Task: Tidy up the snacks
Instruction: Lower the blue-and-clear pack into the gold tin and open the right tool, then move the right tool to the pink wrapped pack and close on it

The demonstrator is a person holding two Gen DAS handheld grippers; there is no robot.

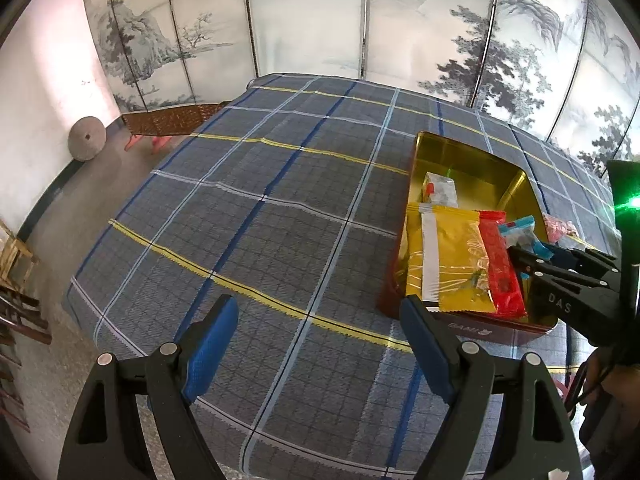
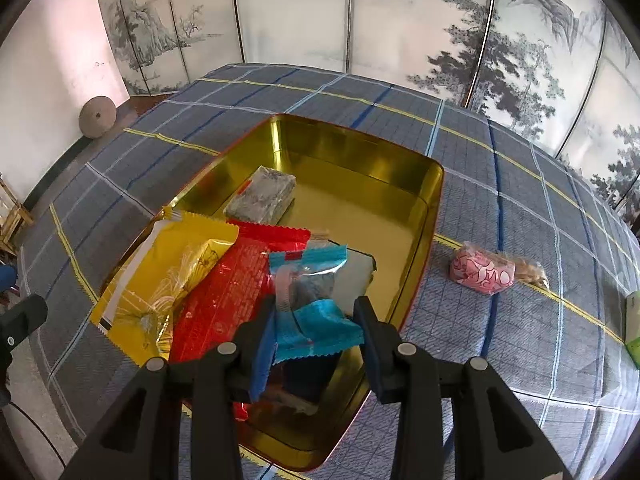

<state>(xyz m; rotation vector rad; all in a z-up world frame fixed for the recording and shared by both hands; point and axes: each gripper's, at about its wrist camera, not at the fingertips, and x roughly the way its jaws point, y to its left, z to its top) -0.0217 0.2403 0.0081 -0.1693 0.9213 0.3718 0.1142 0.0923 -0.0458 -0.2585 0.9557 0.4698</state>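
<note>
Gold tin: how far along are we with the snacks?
Done: the gold tin already holds a yellow packet, a red packet and a grey-wrapped snack. In hand: the right gripper brackets a blue packet over it. Left: the pink snack lies on the tablecloth; the left gripper is open.

Green pack (image 2: 633,328) cut off at right edge, ID unclear.

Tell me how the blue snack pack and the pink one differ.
The blue pack sits between the right gripper fingers over the gold tin; the pink pack lies untouched on the checked cloth, outside the tin to its right. The blue pack has plain blue ends with a clear middle; the pink pack has a white swirl print. Both are small sealed packs with see-through parts.
</note>
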